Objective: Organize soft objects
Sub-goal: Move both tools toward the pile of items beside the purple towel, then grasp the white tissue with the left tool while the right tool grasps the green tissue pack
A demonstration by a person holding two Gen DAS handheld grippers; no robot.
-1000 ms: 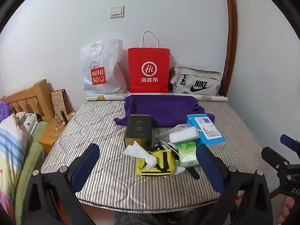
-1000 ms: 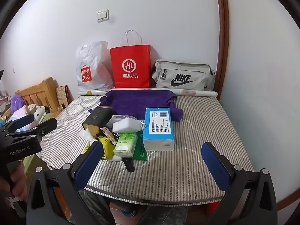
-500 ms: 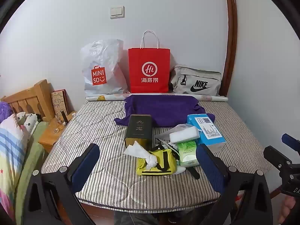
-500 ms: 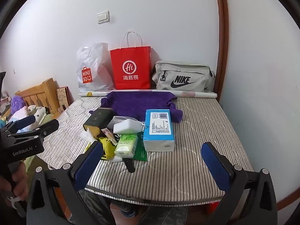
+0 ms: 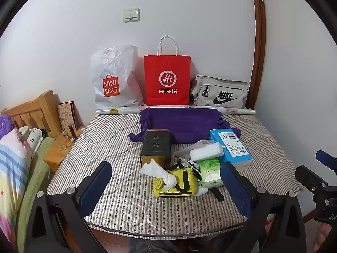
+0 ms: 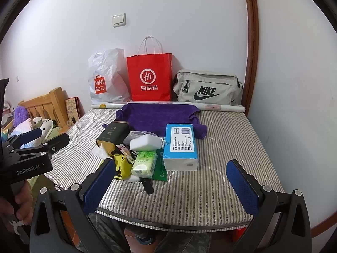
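A pile lies mid-mattress: a yellow pouch [image 5: 177, 182] with a crumpled white tissue [image 5: 160, 170] on it, a green tissue pack [image 5: 210, 169], a white sponge block [image 5: 206, 153], a blue tissue pack [image 5: 230, 147] and a dark tin box [image 5: 156, 146]. A purple towel [image 5: 181, 124] lies spread behind. My left gripper [image 5: 166, 186] is open and empty, held before the pile. My right gripper [image 6: 171, 184] is open and empty at the mattress front edge, near the green pack [image 6: 145, 162] and blue pack [image 6: 181, 145].
A Miniso plastic bag [image 5: 114, 80], a red paper bag [image 5: 167, 80] and a grey Nike bag [image 5: 220, 93] stand against the back wall. A wooden headboard [image 5: 33, 110] and bedding [image 5: 14, 164] are at left. The striped mattress [image 5: 105, 139] ends at its front edge [image 5: 168, 229].
Both grippers have barely shifted; the views are almost the same. Nothing on the mattress has moved.
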